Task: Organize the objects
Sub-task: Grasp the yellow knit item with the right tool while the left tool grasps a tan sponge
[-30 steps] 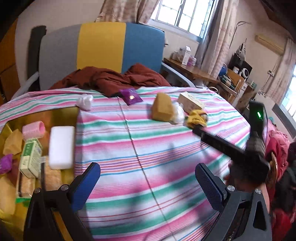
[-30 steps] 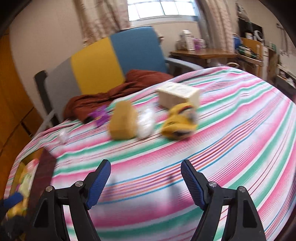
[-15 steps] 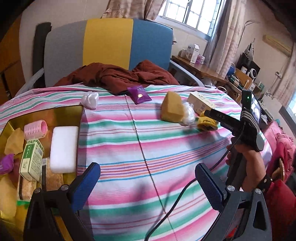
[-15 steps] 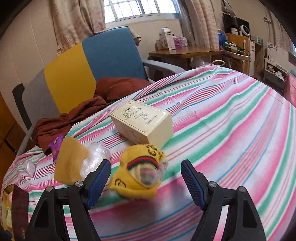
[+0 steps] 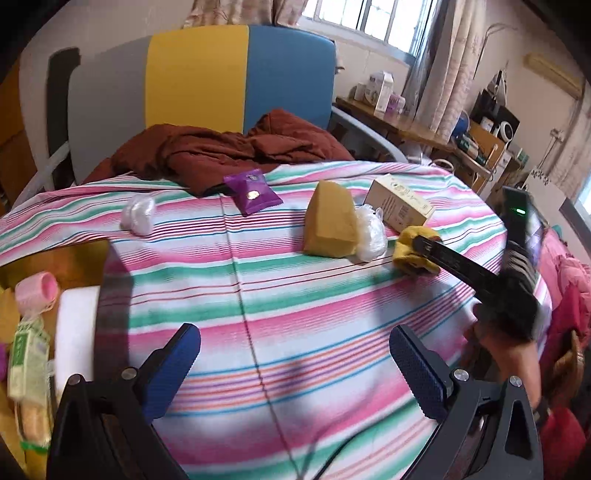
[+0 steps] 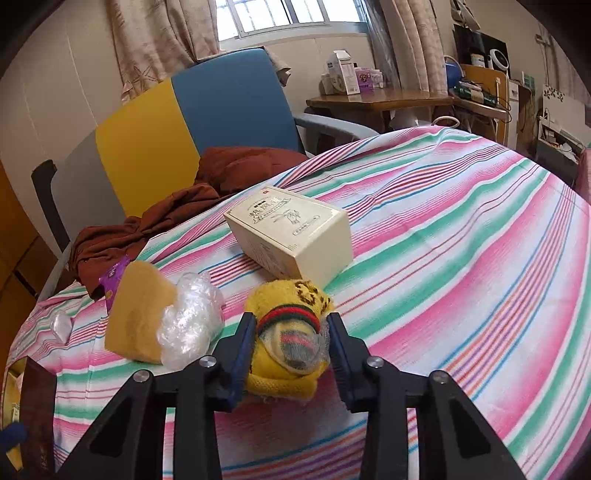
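The right tongs (image 6: 291, 343) have just been closing and now clench the yellow sock bundle (image 6: 288, 332), blue pads pressed to both its sides, on the striped cloth (image 6: 461, 240) that covers the table. Just behind the bundle lies a cream box (image 6: 291, 236); to its left a tan sponge (image 6: 138, 310) leans against a crumpled clear bag (image 6: 192, 321), and a purple packet (image 6: 114, 277) peeks out behind the sponge. The left tongs (image 5: 295, 365) hang released above bare cloth, pads wide apart with nothing between them. At their left a gold tray (image 5: 55, 258) holds a pink roller (image 5: 37, 291), a white block (image 5: 75, 332) and a green-and-white packet (image 5: 27, 354). A small white wad (image 5: 138, 218) sits on the cloth beyond the tray. A maroon garment (image 5: 229, 147) spills from the far edge onto a chair (image 5: 199, 81) with grey, yellow and blue panels. Behind it are a window (image 6: 280, 18) with patterned curtains (image 6: 159, 40) and a wooden desk (image 6: 373, 99) crowded with cartons.
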A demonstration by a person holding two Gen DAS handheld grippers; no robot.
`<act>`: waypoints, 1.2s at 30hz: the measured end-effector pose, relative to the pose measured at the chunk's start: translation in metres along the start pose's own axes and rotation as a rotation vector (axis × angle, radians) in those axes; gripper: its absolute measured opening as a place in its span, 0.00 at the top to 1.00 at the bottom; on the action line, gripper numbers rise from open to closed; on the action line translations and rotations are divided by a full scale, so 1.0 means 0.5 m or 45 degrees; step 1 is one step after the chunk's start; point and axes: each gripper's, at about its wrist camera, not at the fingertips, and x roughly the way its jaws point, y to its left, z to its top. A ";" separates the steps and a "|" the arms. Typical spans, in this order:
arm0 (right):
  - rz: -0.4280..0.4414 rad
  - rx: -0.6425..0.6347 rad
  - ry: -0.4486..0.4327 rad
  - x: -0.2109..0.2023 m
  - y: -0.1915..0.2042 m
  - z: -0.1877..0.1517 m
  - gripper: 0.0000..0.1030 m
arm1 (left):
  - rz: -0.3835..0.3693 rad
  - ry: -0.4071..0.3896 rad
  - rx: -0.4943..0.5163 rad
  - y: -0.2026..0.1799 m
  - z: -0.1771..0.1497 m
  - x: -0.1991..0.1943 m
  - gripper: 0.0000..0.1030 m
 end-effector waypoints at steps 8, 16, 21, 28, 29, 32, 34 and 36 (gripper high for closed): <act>-0.052 -0.017 -0.075 -0.051 -0.008 -0.025 0.67 | 0.020 0.010 0.014 -0.019 0.047 0.069 0.00; -0.106 -0.055 -0.201 -0.103 0.000 -0.054 0.67 | -0.020 -0.047 0.032 -0.048 0.139 0.162 0.00; -0.122 -0.075 -0.203 -0.097 0.005 -0.054 0.67 | -0.043 -0.018 0.010 -0.056 0.163 0.221 0.01; -0.116 -0.034 -0.186 -0.088 -0.010 -0.057 0.67 | -0.063 -0.013 -0.033 -0.043 0.158 0.276 0.19; -0.118 -0.036 -0.184 -0.087 -0.009 -0.058 0.67 | -0.072 -0.003 -0.036 -0.041 0.157 0.283 0.24; -0.125 -0.046 -0.180 -0.085 -0.005 -0.059 0.67 | -0.114 -0.019 -0.032 -0.040 0.156 0.284 0.46; -0.130 -0.054 -0.180 -0.084 -0.002 -0.060 0.67 | -0.113 -0.035 0.013 -0.053 0.152 0.281 0.49; -0.133 -0.060 -0.180 -0.084 -0.001 -0.060 0.67 | -0.089 -0.066 0.040 -0.059 0.146 0.274 0.50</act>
